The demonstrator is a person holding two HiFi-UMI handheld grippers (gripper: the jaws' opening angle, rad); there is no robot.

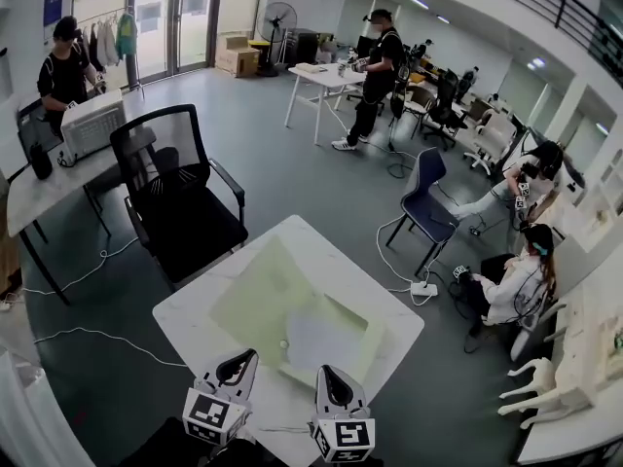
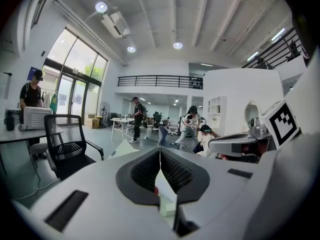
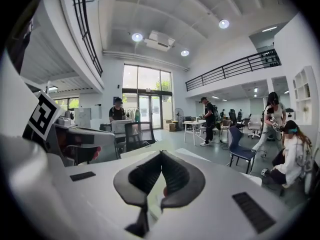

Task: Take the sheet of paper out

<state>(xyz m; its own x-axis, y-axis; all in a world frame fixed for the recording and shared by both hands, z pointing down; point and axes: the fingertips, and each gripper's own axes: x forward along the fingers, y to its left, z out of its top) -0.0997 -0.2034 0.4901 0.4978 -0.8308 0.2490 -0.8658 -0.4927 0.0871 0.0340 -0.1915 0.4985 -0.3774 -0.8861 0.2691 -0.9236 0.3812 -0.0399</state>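
A pale green, see-through folder [image 1: 277, 300] lies flat on the white table [image 1: 190, 319]. A white sheet of paper [image 1: 326, 343] shows at the folder's near right part; I cannot tell whether it lies inside or on top. My left gripper [image 1: 243, 358] hovers at the table's near edge, just short of the folder, and its jaws meet at the tips [image 2: 160, 150] with nothing between them. My right gripper [image 1: 327, 371] sits beside it near the sheet's front edge, also shut and empty [image 3: 161, 153]. Both point almost level across the table.
A black office chair [image 1: 180, 202] stands just beyond the table's far left corner. A blue chair [image 1: 428, 202] and a seated person [image 1: 516, 285] are to the right. Cables and a power strip [image 1: 423, 288] lie on the floor. A second table [image 1: 39, 188] stands at the left.
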